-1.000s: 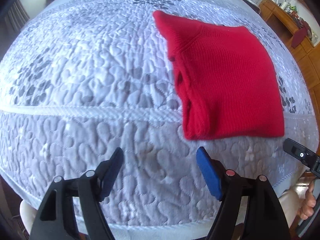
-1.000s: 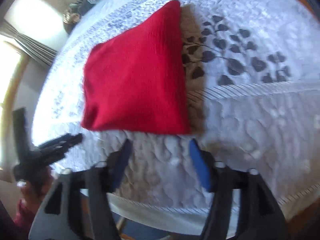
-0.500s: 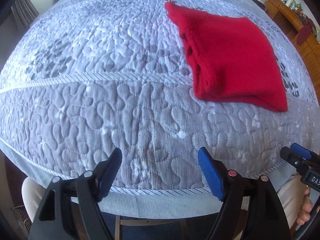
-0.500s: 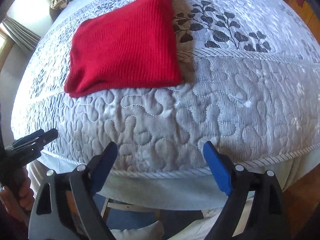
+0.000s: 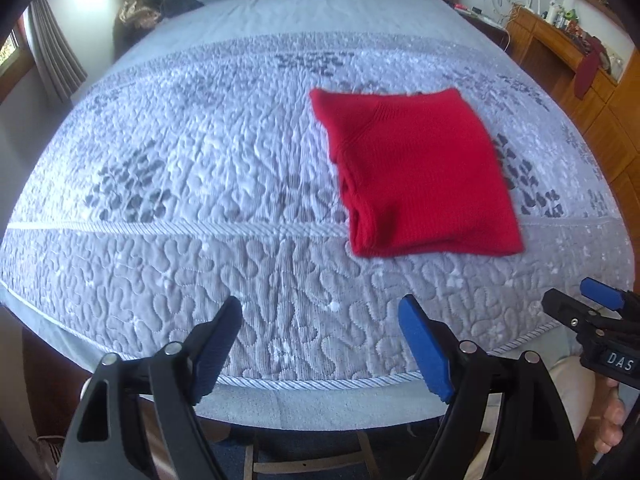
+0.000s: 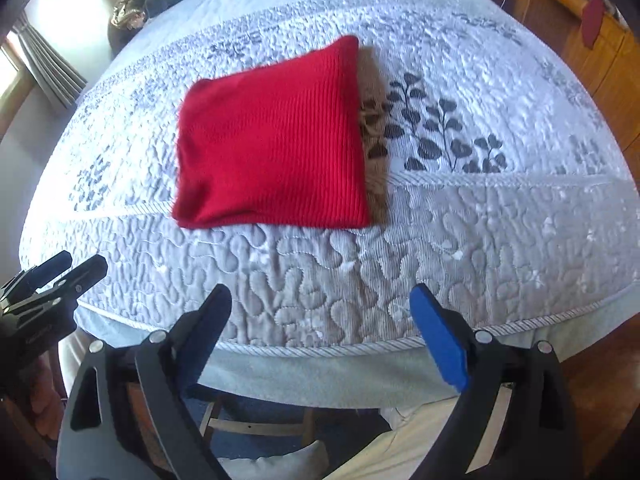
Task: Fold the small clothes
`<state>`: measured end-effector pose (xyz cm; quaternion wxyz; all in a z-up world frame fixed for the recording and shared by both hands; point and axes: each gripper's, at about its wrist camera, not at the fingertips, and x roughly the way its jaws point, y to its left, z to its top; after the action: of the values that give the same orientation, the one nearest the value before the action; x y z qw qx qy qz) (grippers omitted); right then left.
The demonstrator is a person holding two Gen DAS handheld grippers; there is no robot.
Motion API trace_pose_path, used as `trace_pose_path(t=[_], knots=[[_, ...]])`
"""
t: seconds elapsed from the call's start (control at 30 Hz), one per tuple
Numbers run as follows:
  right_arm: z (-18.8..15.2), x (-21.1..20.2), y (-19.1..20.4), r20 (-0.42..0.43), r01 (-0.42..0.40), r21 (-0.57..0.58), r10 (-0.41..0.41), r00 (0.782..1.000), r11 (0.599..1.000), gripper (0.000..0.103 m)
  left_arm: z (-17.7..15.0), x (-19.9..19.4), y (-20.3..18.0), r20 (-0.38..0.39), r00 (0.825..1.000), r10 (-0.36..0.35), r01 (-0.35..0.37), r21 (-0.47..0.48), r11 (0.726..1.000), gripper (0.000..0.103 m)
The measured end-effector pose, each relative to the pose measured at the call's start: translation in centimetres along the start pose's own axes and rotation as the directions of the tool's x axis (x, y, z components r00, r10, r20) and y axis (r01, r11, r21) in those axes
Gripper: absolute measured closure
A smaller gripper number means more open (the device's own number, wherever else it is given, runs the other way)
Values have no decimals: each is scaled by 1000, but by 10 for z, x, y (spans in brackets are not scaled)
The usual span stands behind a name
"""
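both your hands have pulled back off the bed [image 5: 200, 168]; left gripper [image 5: 320, 340] empty, right gripper [image 6: 324, 332] just spread wider, nothing between its jaws. red sweater [image 6: 272, 140] lies folded square, right of centre; this piece looks finished.

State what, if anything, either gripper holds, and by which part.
Nothing is held. The left gripper and right gripper are open and empty, apart from the folded red sweater on the bed.
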<state>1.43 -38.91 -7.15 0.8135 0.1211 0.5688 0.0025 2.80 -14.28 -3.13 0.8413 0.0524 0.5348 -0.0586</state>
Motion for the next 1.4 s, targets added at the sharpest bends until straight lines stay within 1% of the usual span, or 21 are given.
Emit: trace_pose_path(t=[0.27, 0.57, 0.8, 0.93, 1.03, 1.4], knots=[[-1, -31, 16, 29, -14, -16, 15, 999, 1000, 12, 4, -36, -9, 52, 999, -8, 7, 17, 1000, 21], [0, -43, 25, 43, -21, -26, 23, 999, 999, 11, 6, -51, -11, 79, 997, -8, 7, 17, 1000, 18], [1, -38, 26, 27, -13, -22, 14, 1000, 1000, 11, 6, -49, -13, 63, 998, -11, 9, 24, 1000, 17], [2, -35, 25, 22, 2, -24, -2, 1000, 1000, 11, 6, -44, -13, 55, 998, 5, -6, 27, 1000, 17], [3, -33, 24, 20, 8, -27, -7, 1000, 1000, 11, 7, -42, -11, 45, 999, 3, -4, 20, 1000, 17], [3, -30, 23, 17, 23, -37, -22, 1000, 999, 11, 7, -40, -9, 54, 998, 20, -21, 26, 999, 17]])
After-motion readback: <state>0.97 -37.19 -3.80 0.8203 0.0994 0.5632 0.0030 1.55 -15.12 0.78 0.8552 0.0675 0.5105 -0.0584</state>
